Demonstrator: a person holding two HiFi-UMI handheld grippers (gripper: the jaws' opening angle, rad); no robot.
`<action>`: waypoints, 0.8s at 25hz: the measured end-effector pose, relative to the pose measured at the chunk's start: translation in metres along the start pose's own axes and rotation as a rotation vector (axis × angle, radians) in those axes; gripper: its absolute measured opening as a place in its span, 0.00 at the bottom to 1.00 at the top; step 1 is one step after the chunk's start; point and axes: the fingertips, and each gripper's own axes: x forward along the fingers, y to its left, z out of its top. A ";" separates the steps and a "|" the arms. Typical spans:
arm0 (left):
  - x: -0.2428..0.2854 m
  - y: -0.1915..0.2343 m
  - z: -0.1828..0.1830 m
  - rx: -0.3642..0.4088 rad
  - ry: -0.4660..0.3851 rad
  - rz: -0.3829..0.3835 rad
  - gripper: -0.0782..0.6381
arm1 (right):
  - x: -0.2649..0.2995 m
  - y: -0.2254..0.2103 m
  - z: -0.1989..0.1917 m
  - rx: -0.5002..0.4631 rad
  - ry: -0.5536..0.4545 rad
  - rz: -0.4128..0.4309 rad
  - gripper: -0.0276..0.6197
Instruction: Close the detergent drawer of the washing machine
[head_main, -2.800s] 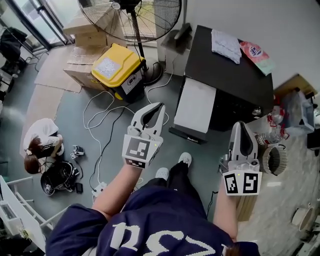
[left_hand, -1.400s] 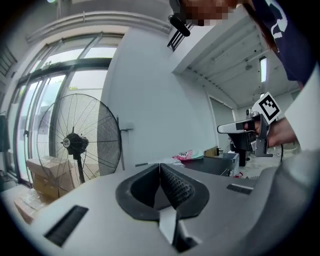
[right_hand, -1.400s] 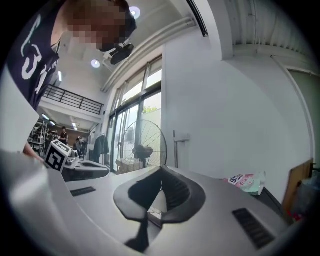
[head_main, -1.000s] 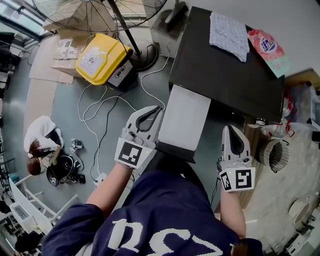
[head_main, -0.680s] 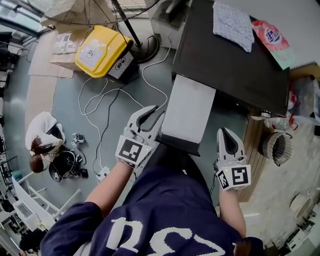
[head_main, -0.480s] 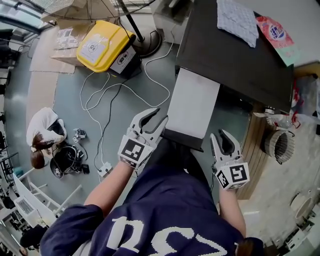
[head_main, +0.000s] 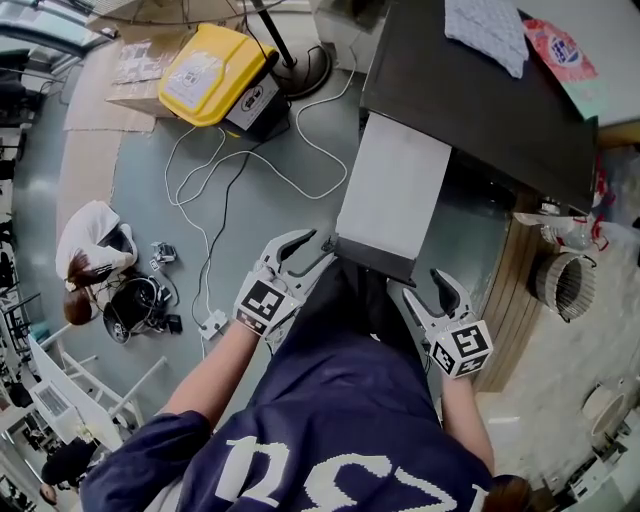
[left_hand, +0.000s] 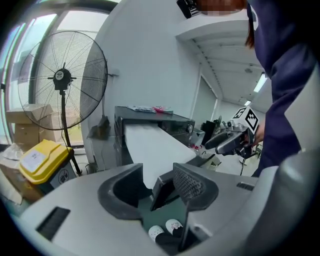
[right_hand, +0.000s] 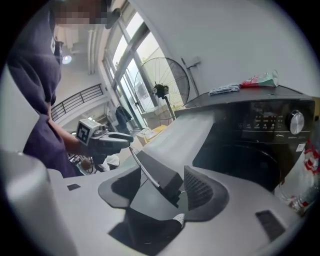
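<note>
The black washing machine (head_main: 470, 110) stands at the upper right, its long white detergent drawer (head_main: 395, 185) pulled far out toward me. My left gripper (head_main: 316, 250) is at the left corner of the drawer's dark front panel (head_main: 372, 258). My right gripper (head_main: 418, 286) is at the right corner. Both sets of jaws are opening. In the left gripper view the drawer (left_hand: 150, 145) runs away from the left gripper (left_hand: 160, 186), with its front corner in the gap. In the right gripper view the drawer's (right_hand: 185, 132) other corner sits inside the right gripper (right_hand: 161, 189).
A yellow bin (head_main: 215, 75), a fan's base and white cables (head_main: 230, 185) lie on the floor at the left. A person (head_main: 90, 250) crouches there. A cloth (head_main: 485, 30) and a packet (head_main: 565, 55) lie on the machine. A wicker basket (head_main: 560, 285) stands at the right.
Both grippers have come down and in to the drawer's front corners. Their jaws, shut a second ago, now stand apart around those corners.
</note>
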 end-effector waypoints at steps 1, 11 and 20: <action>0.001 -0.003 -0.005 0.000 0.008 -0.008 0.37 | 0.002 0.001 -0.004 -0.009 0.012 0.000 0.48; 0.012 -0.017 -0.030 -0.019 0.067 -0.080 0.40 | 0.010 0.013 -0.017 -0.043 0.053 0.029 0.35; 0.012 -0.020 -0.025 0.042 0.081 -0.077 0.36 | 0.009 0.015 -0.013 -0.041 0.044 0.046 0.20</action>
